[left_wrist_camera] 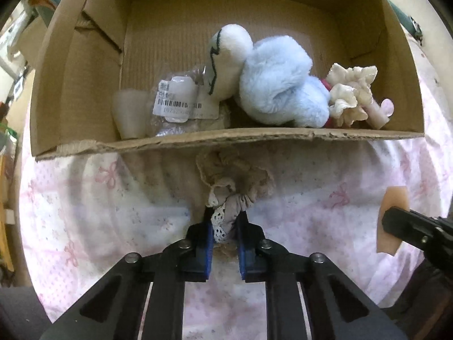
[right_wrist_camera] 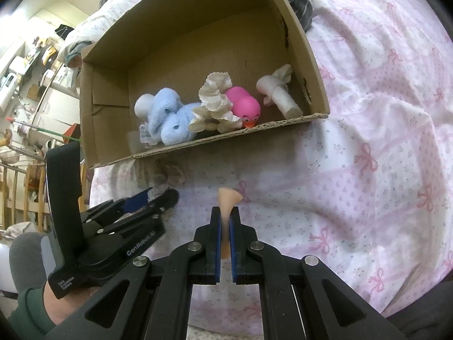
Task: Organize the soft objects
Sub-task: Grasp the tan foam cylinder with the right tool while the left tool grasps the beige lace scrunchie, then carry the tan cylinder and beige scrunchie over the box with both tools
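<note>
A white bedsheet [right_wrist_camera: 368, 141] with pink bows covers the bed. Left of it stand cluttered shelves [right_wrist_camera: 25, 65] and wooden rails [right_wrist_camera: 17, 195].

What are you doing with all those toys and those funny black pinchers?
A person is tidying soft things into a cardboard box on a bed. The left gripper is pinching a beige lacy scrunchie lying just in front of the box. The right gripper holds a small peach-coloured soft piece. A blue plush toy and a pink duck are already inside.
</note>
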{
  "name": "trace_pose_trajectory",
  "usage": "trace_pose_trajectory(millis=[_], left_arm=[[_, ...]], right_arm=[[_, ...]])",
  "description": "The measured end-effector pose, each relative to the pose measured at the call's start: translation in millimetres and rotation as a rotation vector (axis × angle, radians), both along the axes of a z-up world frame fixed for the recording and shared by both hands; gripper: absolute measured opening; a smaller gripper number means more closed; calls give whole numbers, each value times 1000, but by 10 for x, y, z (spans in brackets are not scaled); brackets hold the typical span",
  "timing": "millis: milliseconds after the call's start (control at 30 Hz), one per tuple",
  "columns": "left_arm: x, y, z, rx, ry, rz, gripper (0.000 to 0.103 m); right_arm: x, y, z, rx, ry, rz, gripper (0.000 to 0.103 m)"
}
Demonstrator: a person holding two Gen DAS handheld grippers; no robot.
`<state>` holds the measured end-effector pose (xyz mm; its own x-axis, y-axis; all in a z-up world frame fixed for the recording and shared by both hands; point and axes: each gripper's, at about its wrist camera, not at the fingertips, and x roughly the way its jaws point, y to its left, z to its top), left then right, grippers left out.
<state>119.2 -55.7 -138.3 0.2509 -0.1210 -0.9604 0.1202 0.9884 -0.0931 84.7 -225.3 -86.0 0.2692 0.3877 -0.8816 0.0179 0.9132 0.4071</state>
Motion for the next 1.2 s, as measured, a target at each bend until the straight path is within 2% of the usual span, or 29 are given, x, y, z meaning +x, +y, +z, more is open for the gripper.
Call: trace_pose_trajectory(millis=[400,700,767,933,1200], left_arm=[[-116,213,88,16,-6,60,11],[-266,197,492,-14,-67,63,11],[-375,240,477,-15,-81,66,11],[-524,334,606,-67,-79,114,11],[-631,495,1202,-92,-207,144,11]], right_arm=[[16,103,7,-17,-17,30,7],[3,154,46,-14,-34,47,7],[-8,166,66,-12,-42,53,7],[-65,222,224,-3,-101,77,7],[-145,284,565,-5,-237,111,7]])
